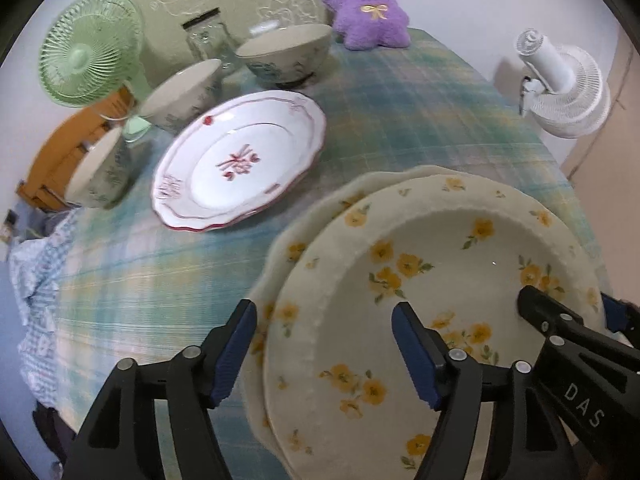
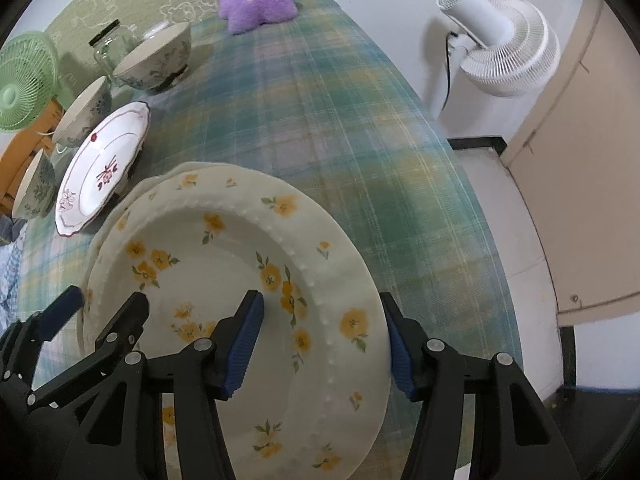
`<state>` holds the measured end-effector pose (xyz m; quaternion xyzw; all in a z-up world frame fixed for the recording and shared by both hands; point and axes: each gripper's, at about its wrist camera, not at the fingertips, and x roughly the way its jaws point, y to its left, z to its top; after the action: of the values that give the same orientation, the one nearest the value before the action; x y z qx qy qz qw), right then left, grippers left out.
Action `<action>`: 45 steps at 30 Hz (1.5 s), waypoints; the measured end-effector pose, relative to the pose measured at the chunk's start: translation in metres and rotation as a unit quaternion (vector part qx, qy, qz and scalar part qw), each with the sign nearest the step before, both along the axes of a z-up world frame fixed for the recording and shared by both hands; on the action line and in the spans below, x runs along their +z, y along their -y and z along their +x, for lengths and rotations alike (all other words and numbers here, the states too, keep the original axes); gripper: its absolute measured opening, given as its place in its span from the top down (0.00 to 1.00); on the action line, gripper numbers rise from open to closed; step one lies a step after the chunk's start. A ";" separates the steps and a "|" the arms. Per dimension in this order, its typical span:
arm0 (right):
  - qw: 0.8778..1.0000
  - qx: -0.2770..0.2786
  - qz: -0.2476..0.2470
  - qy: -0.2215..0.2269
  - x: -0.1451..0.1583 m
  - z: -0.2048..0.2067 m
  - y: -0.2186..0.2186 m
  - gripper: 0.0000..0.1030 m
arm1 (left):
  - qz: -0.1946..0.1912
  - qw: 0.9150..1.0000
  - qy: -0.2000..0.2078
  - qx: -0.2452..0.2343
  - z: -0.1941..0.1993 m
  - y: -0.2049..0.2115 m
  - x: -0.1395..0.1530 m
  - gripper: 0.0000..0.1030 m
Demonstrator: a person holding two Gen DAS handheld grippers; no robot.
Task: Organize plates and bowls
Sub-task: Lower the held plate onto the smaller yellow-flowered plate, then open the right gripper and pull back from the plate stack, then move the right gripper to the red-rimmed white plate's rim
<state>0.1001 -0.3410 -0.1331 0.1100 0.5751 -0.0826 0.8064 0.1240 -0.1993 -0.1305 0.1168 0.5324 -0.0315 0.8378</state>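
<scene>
A cream plate with yellow flowers [image 1: 420,280] [image 2: 224,240] lies on a second cream plate [image 1: 280,240] near the table's front. My left gripper [image 1: 324,344] is open, its fingers straddling the plate's left rim; it also shows in the right wrist view [image 2: 108,302]. My right gripper [image 2: 320,340] is open, straddling the right rim; it also shows in the left wrist view [image 1: 568,308]. A white plate with red pattern [image 1: 240,160] [image 2: 104,168] lies behind. Three patterned bowls [image 1: 288,56] [image 1: 184,92] [image 1: 100,172] stand along the far left.
A plaid cloth [image 2: 340,120] covers the table. A green fan [image 1: 88,48], a glass jar [image 1: 208,36] and a purple plush [image 1: 368,4] stand at the back. A white fan [image 2: 504,44] stands off the table's right edge.
</scene>
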 end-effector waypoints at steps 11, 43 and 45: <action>1.000 0.009 0.009 -0.012 -0.007 0.012 -0.010 0.33 | -0.028 0.999 -0.025 0.038 0.006 -0.024 -0.005 0.25; 0.990 0.067 -0.015 0.124 0.114 0.056 -0.085 0.26 | -0.071 0.995 0.065 0.037 0.042 -0.094 0.100 0.19; 0.988 0.081 -0.007 0.128 0.113 0.070 -0.090 0.26 | -0.070 0.994 0.068 0.045 0.053 -0.097 0.100 0.19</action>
<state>0.1701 -0.2510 -0.0206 0.0671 0.4738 -0.0064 0.8781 0.1772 -0.1025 -0.0309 0.0353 0.4751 -0.0229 0.8789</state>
